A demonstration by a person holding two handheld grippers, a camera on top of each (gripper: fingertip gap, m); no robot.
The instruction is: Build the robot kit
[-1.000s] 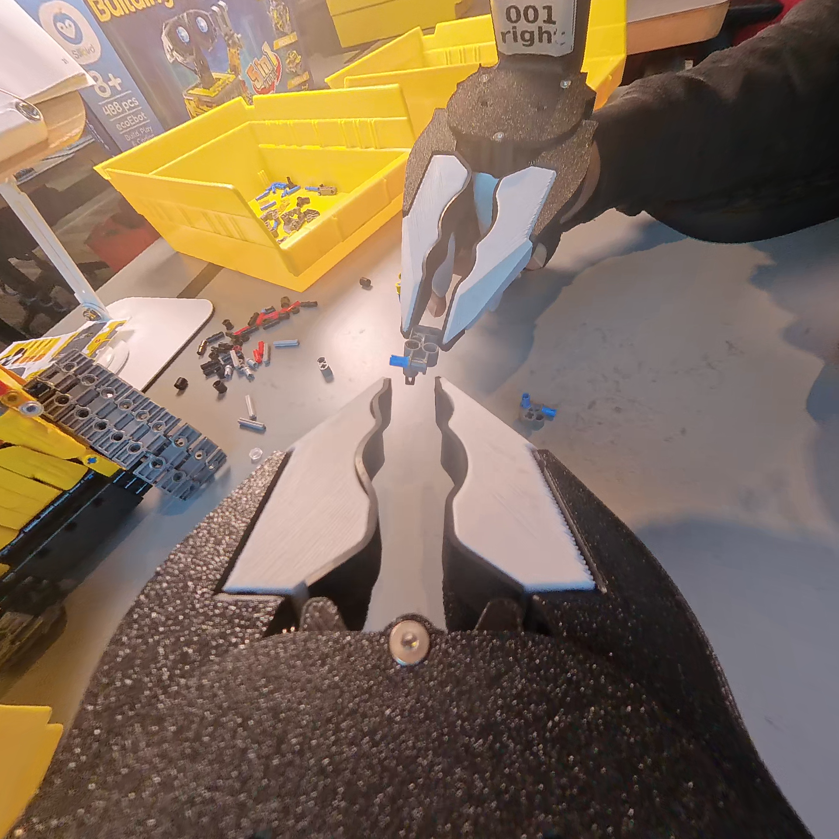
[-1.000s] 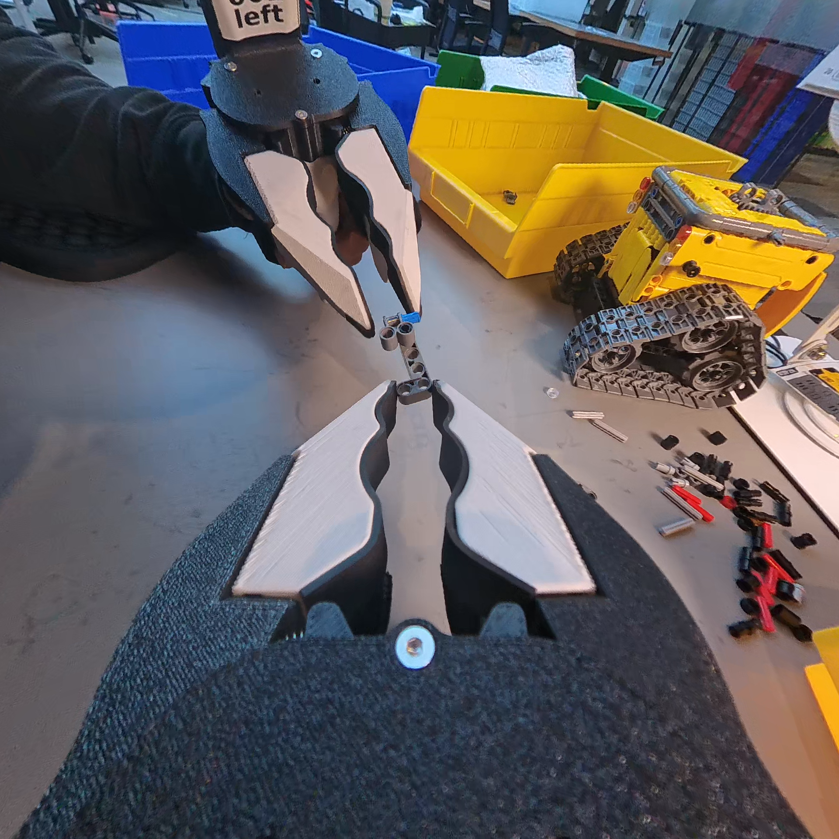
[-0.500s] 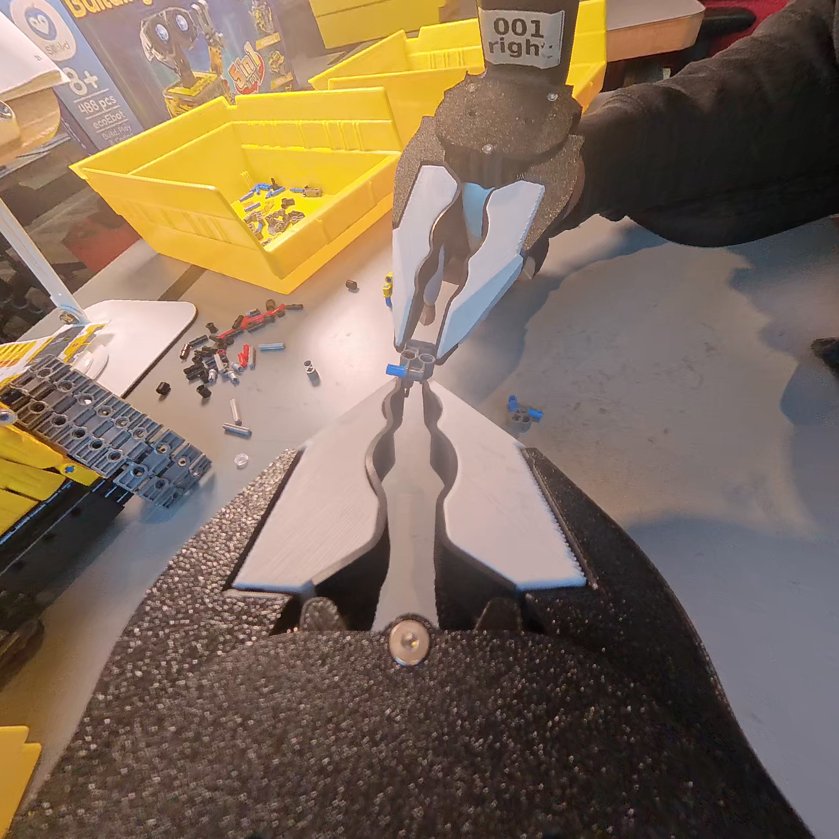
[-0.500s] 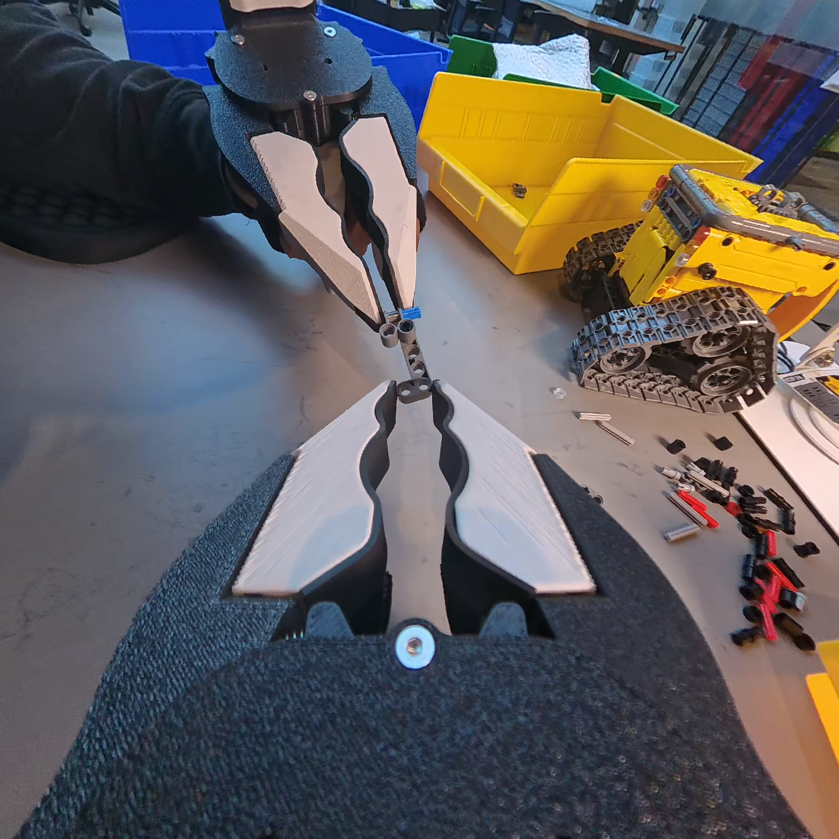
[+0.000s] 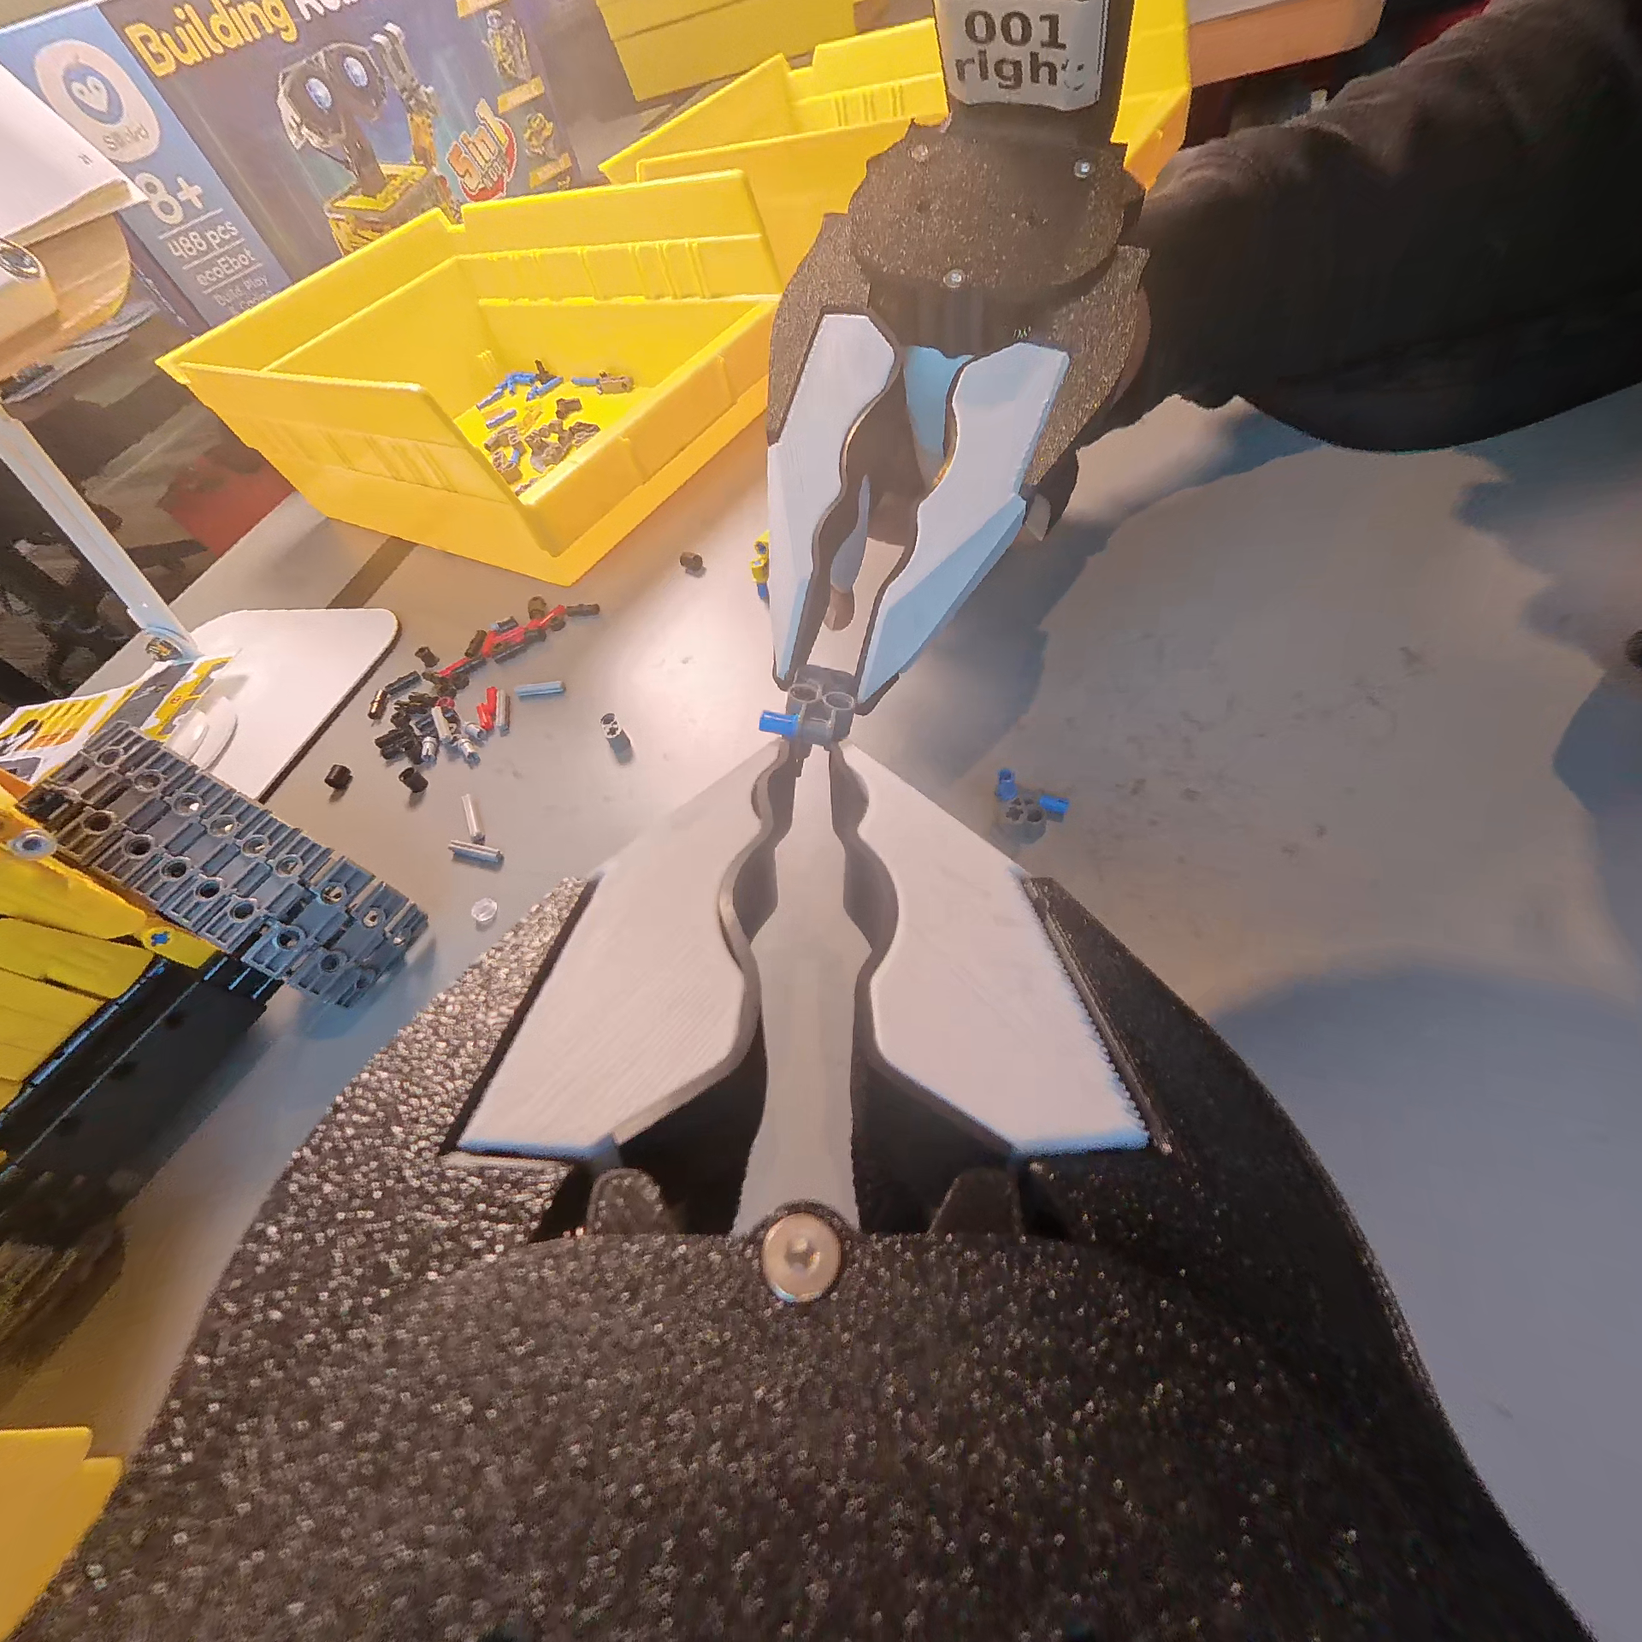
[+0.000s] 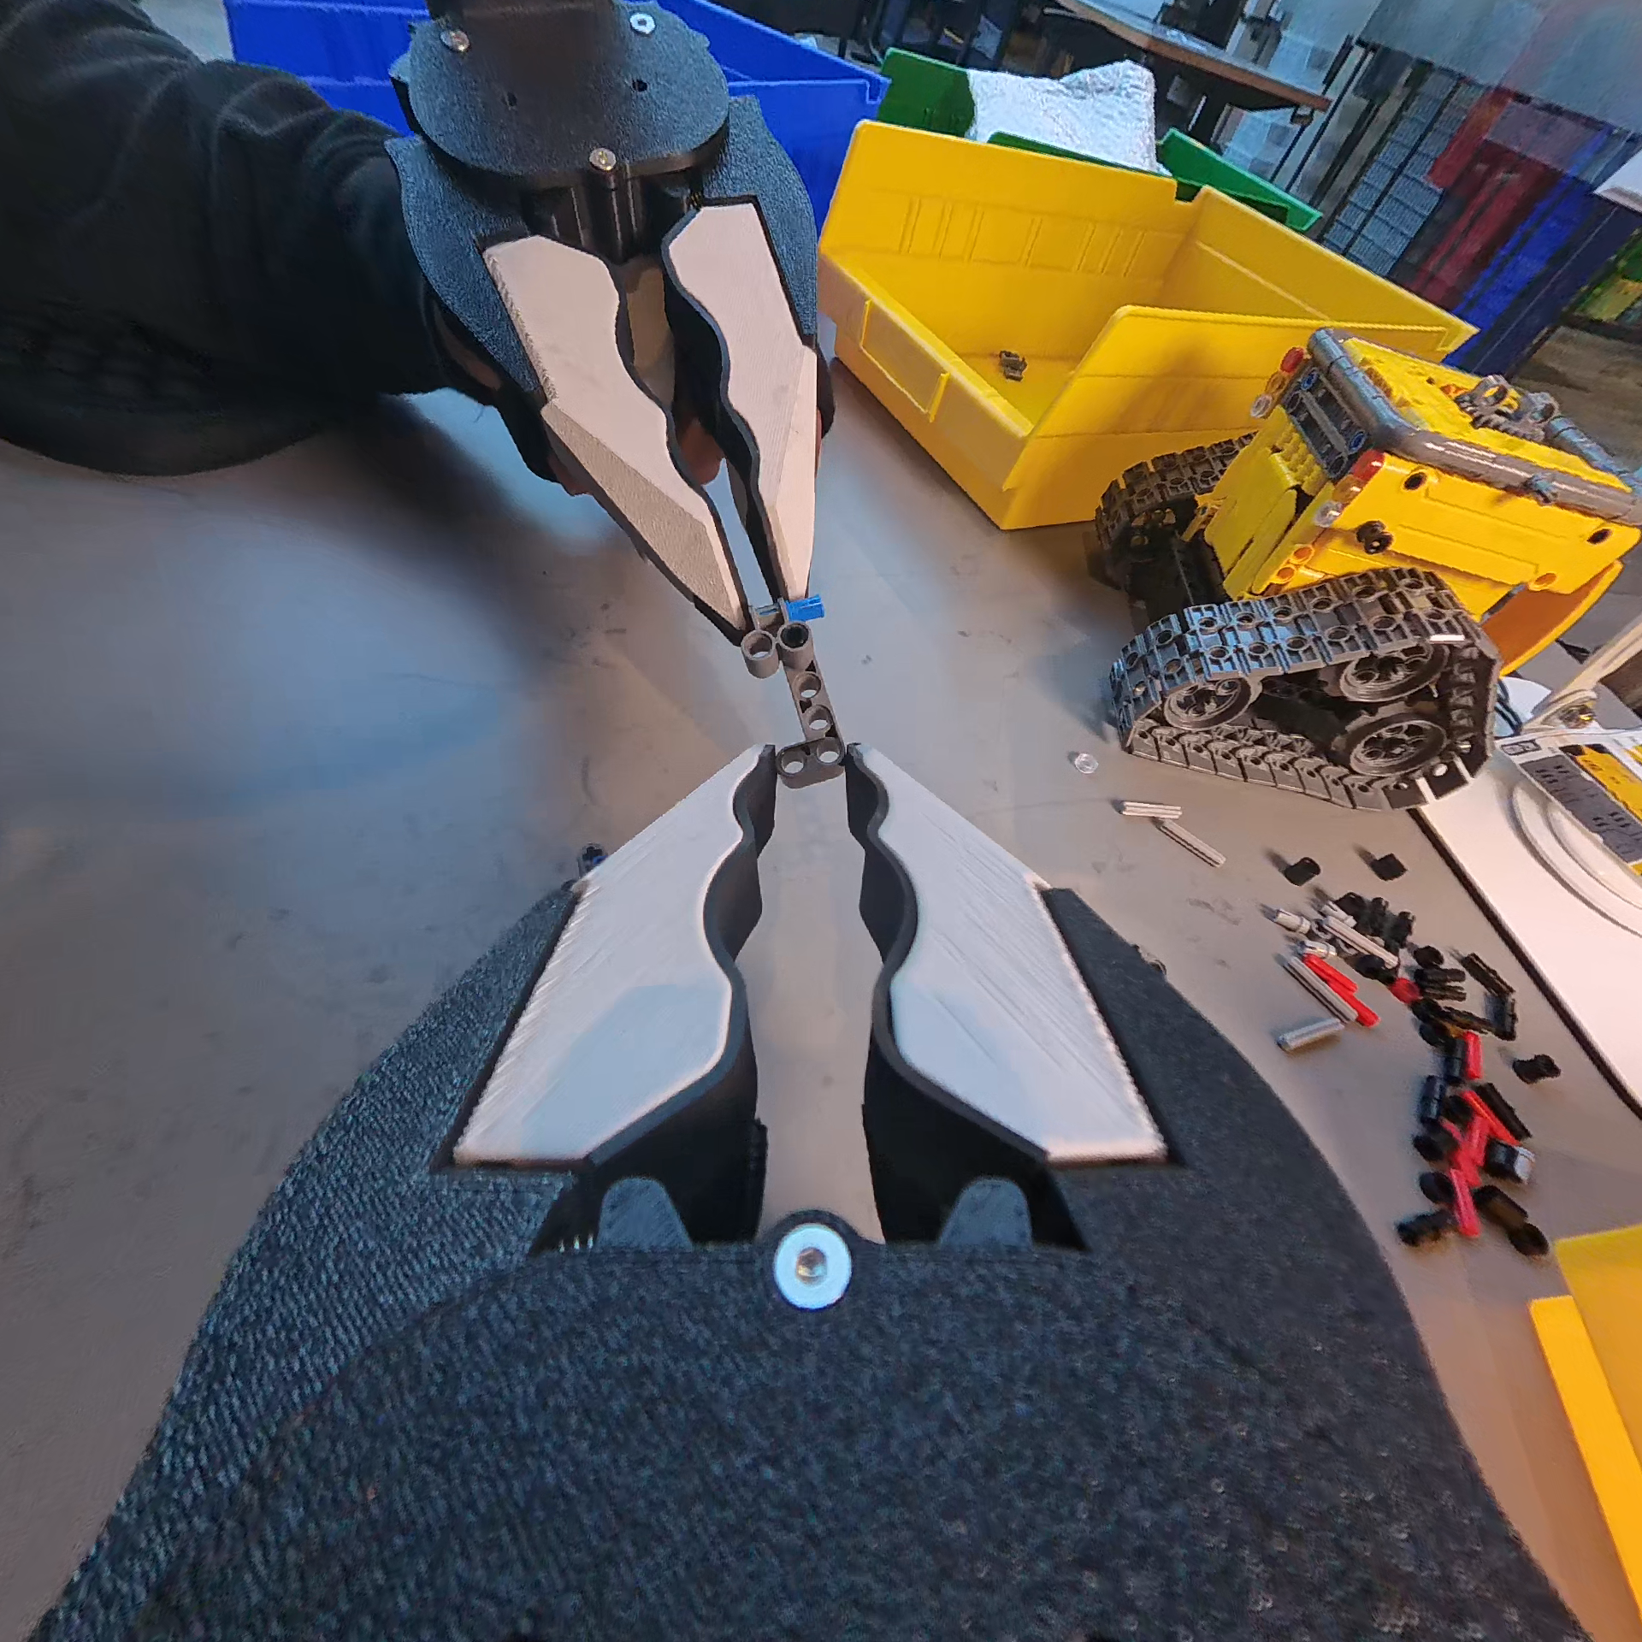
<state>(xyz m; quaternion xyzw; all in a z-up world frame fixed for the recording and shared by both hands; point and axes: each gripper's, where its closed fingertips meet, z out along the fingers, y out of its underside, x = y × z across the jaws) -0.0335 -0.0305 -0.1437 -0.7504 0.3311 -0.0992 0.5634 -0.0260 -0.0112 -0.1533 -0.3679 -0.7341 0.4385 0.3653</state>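
A small grey beam assembly (image 6: 813,702) with a blue pin (image 6: 804,609) hangs above the grey table between my two grippers. My right gripper (image 6: 809,764) is shut on its near grey connector. My left gripper (image 6: 771,615) comes in from the top of the right wrist view and is shut on the far end, by the blue pin. In the left wrist view my left gripper (image 5: 804,755) pinches the assembly (image 5: 822,706), with the blue pin (image 5: 775,721) sticking out to the left. The right gripper (image 5: 822,702) faces it from above.
A yellow tracked model vehicle (image 6: 1377,577) stands at the right. A heap of black, red and grey pins (image 6: 1448,1066) lies near it. Yellow bins (image 5: 355,426) (image 6: 933,373) stand behind. A grey piece with blue pins (image 5: 1022,809) lies on the table. Both grippers' tips are roughly 20 centimetres from the yellow tracked model vehicle (image 6: 1377,577). Look for it in the left wrist view (image 5: 61,829) too.
My left gripper has come up to the assembly and shut on its far end. The right gripper has kept its hold, and both have drawn a little closer.
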